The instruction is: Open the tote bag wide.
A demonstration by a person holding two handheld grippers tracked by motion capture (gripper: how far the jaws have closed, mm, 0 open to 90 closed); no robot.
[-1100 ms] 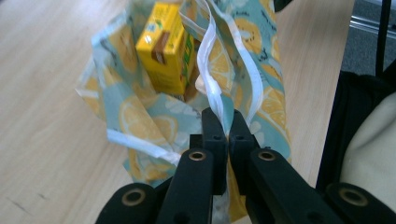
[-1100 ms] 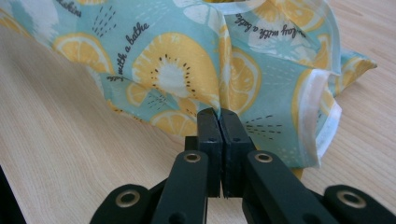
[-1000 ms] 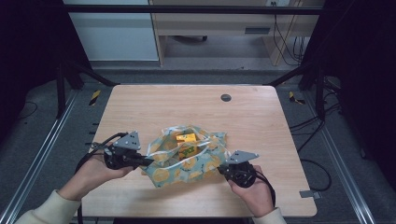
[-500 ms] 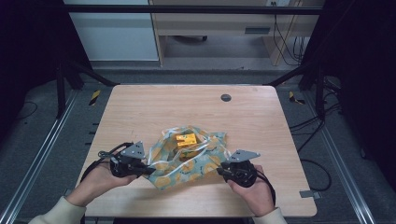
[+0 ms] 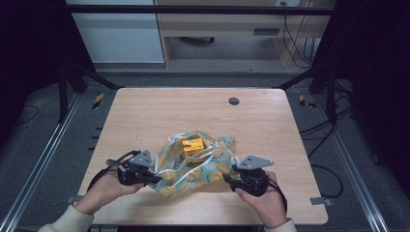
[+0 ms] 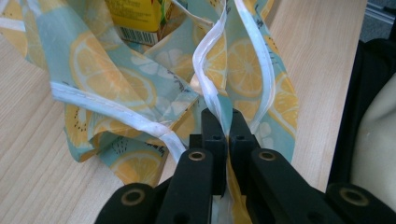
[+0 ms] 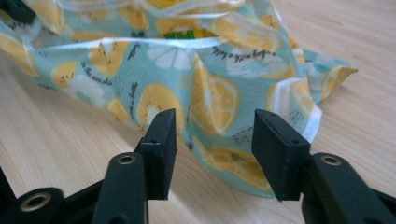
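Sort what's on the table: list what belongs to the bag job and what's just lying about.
In the job:
lemon-print bag
yellow carton inside it
left gripper, shut on the bag's white edge
right gripper, open at the bag

Lying about:
dark round disc near the table's far edge

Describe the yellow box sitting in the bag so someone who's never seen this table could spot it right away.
On the wooden table, a crumpled light-blue bag printed with lemon slices lies near the front edge. The yellow box sits in the bag's open top, toward the far side. It is the one solid, hard-edged yellow thing amid soft patterned cloth.
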